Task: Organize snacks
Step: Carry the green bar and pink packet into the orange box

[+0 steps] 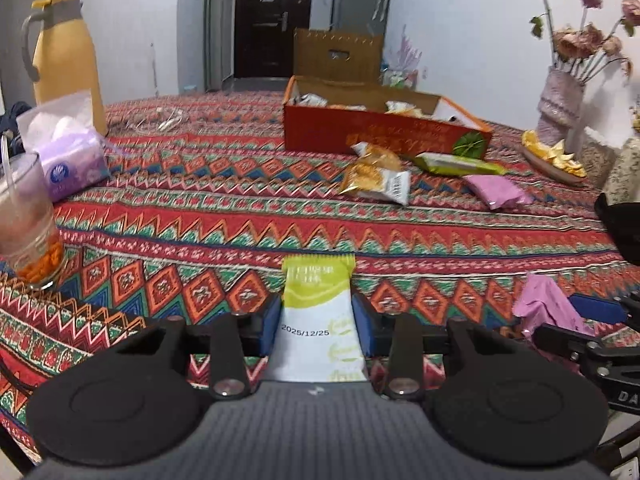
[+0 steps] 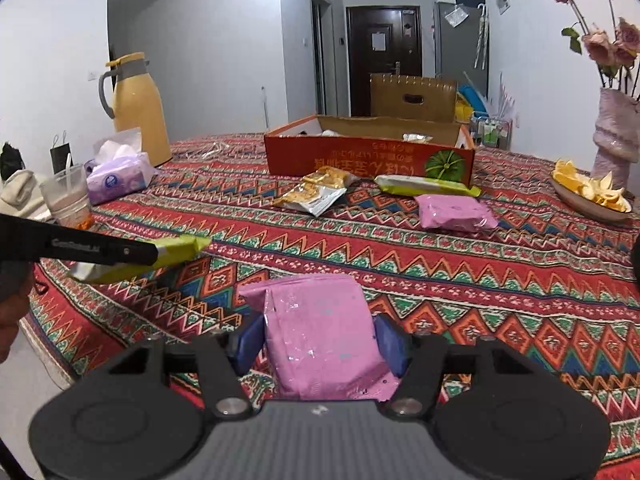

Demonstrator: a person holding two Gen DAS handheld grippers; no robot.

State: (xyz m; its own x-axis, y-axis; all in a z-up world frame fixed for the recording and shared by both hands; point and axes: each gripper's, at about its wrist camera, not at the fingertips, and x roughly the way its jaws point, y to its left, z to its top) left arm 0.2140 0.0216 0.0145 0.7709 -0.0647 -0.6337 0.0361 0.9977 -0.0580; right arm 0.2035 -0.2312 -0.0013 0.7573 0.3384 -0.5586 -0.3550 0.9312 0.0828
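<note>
My left gripper [image 1: 318,322] is shut on a green-and-white snack packet [image 1: 318,320] held above the patterned tablecloth [image 1: 224,216]; the same packet [image 2: 176,250] shows at the left of the right wrist view. My right gripper [image 2: 320,338] is shut on a pink snack packet [image 2: 320,332], also seen as the pink packet [image 1: 546,306] at the lower right of the left wrist view. An open orange cardboard box [image 2: 368,156] with several snacks inside stands far across the table. In front of it lie two golden cracker packets [image 2: 316,192], a long green packet [image 2: 424,186] and another pink packet [image 2: 454,212].
A yellow thermos jug [image 2: 136,104], a purple tissue pack [image 2: 116,178] and a plastic cup with a straw [image 2: 68,198] stand at the left. A tray of orange peels [image 2: 588,194] and a vase of dried flowers [image 2: 616,136] sit at the right. A brown chair back [image 2: 414,98] rises behind the box.
</note>
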